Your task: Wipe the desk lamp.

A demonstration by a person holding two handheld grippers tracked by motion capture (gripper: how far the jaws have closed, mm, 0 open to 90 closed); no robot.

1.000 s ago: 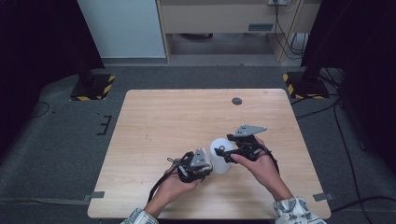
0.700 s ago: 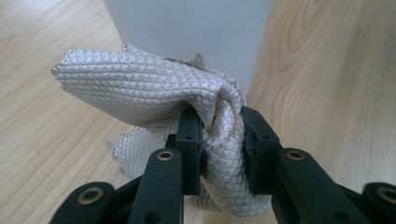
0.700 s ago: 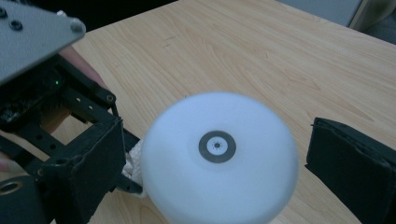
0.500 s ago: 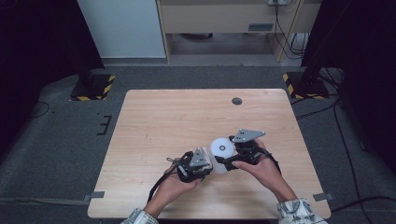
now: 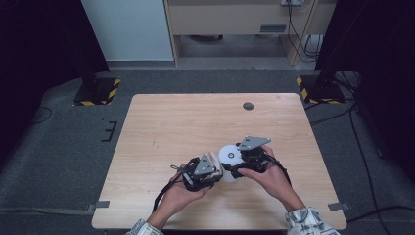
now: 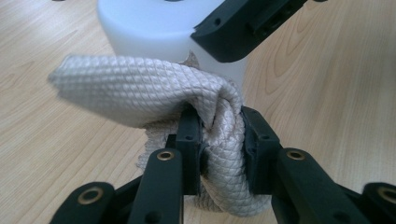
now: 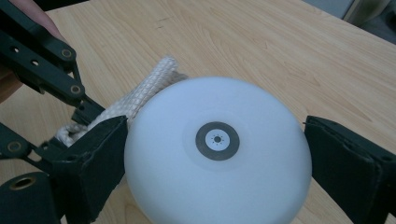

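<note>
Wiping a white domed plastic object with a cloth

Left tool is pinching the beige quilted cloth against the object; right tool, wide-spread, is bracing it between its pads. Wiping seems underway, unfinished.

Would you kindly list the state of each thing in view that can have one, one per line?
White round container: held up between the right gripper's jaws, its flat face toward the camera.
Beige quilted cloth: bunched, pinched by the left gripper, pressed against the container.
Left gripper: shut on the cloth.
Right gripper: jaws spread wide around the container, having just closed in slightly.
</note>
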